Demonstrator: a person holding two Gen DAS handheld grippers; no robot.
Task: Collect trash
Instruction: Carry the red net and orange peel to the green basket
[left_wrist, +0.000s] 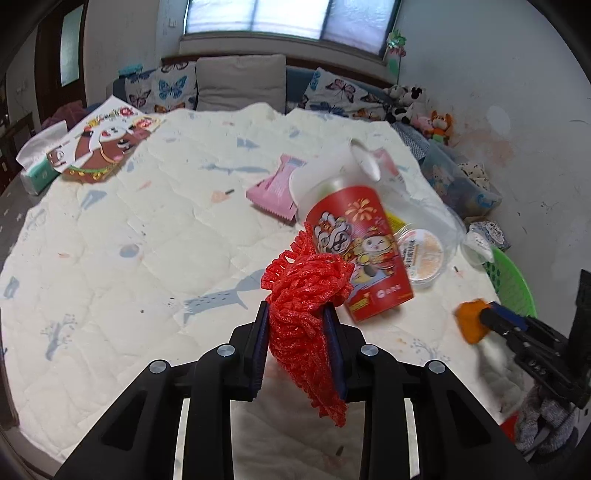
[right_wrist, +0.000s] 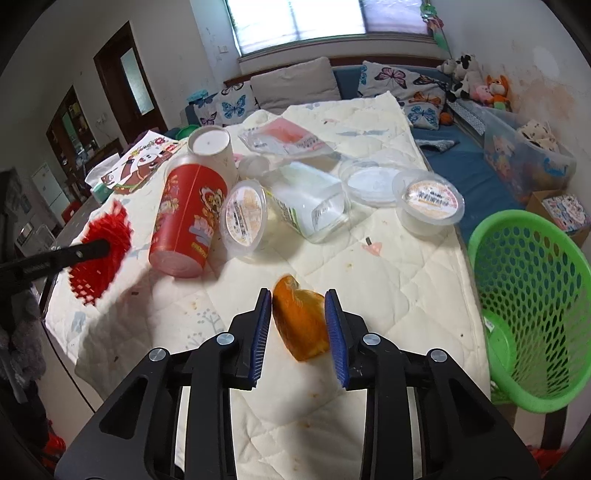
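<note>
Left gripper (left_wrist: 295, 325) is clamped on a crinkly red foam net (left_wrist: 306, 306); right gripper (right_wrist: 298, 317) pinches a curled orange peel (right_wrist: 301, 325) above the quilted cloth (right_wrist: 388, 277), perforated green plastic basket (right_wrist: 532, 306) nearby.

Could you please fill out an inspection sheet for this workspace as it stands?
Surface: quilted cream cover, stained in spots.
Job's things: red foam net in left gripper; orange peel in right gripper; red paper cup lying on its side; clear bottle, lidded tubs, wrappers; green basket beside the table.
Clutter: cartoon-print paper, tissue pack.
Grippers: left shut on the net; right shut on the peel.
Cables: nothing seen.
Surroundings: sofa with butterfly cushions, plush toys, window.
</note>
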